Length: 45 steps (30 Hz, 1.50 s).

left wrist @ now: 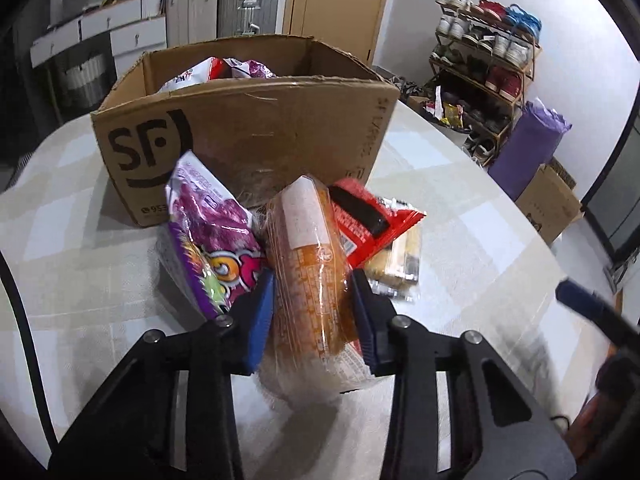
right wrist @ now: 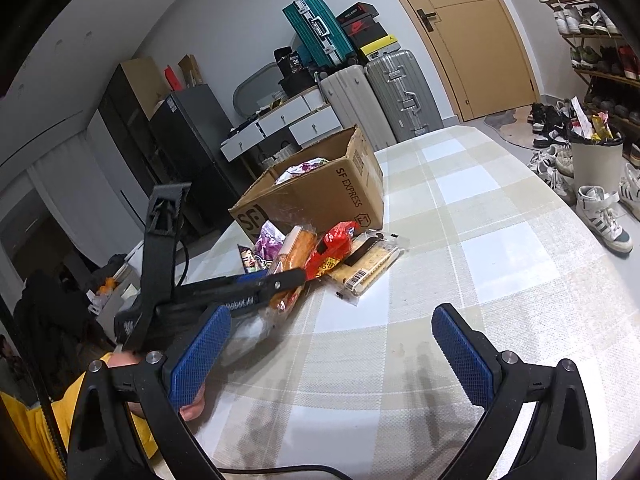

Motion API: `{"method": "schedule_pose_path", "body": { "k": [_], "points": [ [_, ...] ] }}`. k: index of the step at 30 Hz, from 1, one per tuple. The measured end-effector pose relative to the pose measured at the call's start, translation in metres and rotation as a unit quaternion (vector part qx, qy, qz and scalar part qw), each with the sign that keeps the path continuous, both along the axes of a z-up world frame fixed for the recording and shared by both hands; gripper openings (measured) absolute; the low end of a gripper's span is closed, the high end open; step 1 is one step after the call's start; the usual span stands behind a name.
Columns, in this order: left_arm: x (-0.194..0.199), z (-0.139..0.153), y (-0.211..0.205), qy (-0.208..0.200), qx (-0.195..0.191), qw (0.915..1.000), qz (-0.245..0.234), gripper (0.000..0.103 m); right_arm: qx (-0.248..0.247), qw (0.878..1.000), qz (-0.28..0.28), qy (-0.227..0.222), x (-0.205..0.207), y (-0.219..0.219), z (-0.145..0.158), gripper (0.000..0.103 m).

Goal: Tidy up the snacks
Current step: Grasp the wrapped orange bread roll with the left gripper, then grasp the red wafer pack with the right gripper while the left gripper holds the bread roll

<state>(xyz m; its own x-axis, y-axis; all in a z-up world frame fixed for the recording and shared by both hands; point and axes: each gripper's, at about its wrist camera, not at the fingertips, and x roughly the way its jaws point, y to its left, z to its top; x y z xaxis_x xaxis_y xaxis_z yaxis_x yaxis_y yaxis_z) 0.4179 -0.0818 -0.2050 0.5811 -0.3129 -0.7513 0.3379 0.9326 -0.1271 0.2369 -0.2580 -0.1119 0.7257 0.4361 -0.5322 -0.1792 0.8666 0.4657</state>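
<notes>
An open cardboard SF box with snack bags inside stands on the checked tablecloth; it also shows in the right wrist view. In front of it lie a purple snack bag, a red packet and a clear cracker pack. My left gripper is shut on an orange bread pack, pads on both its sides. In the right wrist view the left gripper reaches into the snack pile. My right gripper is open and empty over the cloth, nearer than the pile.
The table's far edge lies beyond the box. Suitcases, drawers and a door stand behind. A shoe rack, a purple roll and a floor carton are to the right of the table.
</notes>
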Motion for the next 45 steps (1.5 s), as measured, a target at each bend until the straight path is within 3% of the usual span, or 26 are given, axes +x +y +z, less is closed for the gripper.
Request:
{"method": "schedule_pose_path", "body": {
  "k": [9, 16, 23, 31, 34, 36, 40, 41, 42, 45],
  "points": [
    [-0.046, 0.005, 0.017, -0.006, -0.007, 0.9999, -0.009, 0.031, -0.049, 0.998, 0.029, 0.034, 0.04, 0.015, 0.006, 0.102],
    [-0.083, 0.019, 0.057, -0.006, -0.049, 0.9988, 0.002, 0.031, -0.082, 0.993, 0.069, 0.05, 0.099, 0.039, 0.014, 0.102],
    [-0.109, 0.027, 0.097, 0.001, -0.086, 0.9959, 0.028, 0.031, -0.149, 0.98, 0.102, 0.086, 0.154, 0.078, -0.005, 0.102],
    [-0.133, 0.029, 0.12, 0.002, -0.105, 0.9938, 0.038, 0.031, -0.237, 0.96, 0.118, 0.093, 0.179, 0.115, -0.032, 0.102],
    [-0.133, 0.029, 0.12, 0.002, -0.105, 0.9937, 0.04, 0.031, -0.255, 0.956, 0.119, 0.086, 0.179, 0.121, -0.043, 0.093],
    [-0.134, 0.028, 0.12, 0.001, -0.102, 0.9939, 0.04, 0.031, -0.265, 0.952, 0.126, 0.09, 0.179, 0.124, -0.05, 0.073],
    [-0.134, 0.028, 0.118, 0.002, -0.097, 0.9944, 0.043, 0.031, -0.292, 0.944, 0.135, 0.071, 0.173, 0.129, -0.054, 0.068],
    [-0.135, 0.028, 0.118, 0.002, -0.096, 0.9944, 0.044, 0.031, -0.292, 0.944, 0.136, 0.067, 0.171, 0.129, -0.054, 0.063],
    [-0.133, 0.027, 0.117, 0.003, -0.096, 0.9944, 0.044, 0.031, -0.292, 0.945, 0.136, 0.061, 0.169, 0.129, -0.054, 0.053],
    [-0.132, 0.027, 0.114, 0.004, -0.093, 0.9948, 0.042, 0.031, -0.279, 0.949, 0.141, 0.051, 0.163, 0.125, -0.051, 0.045]
  ]
}}
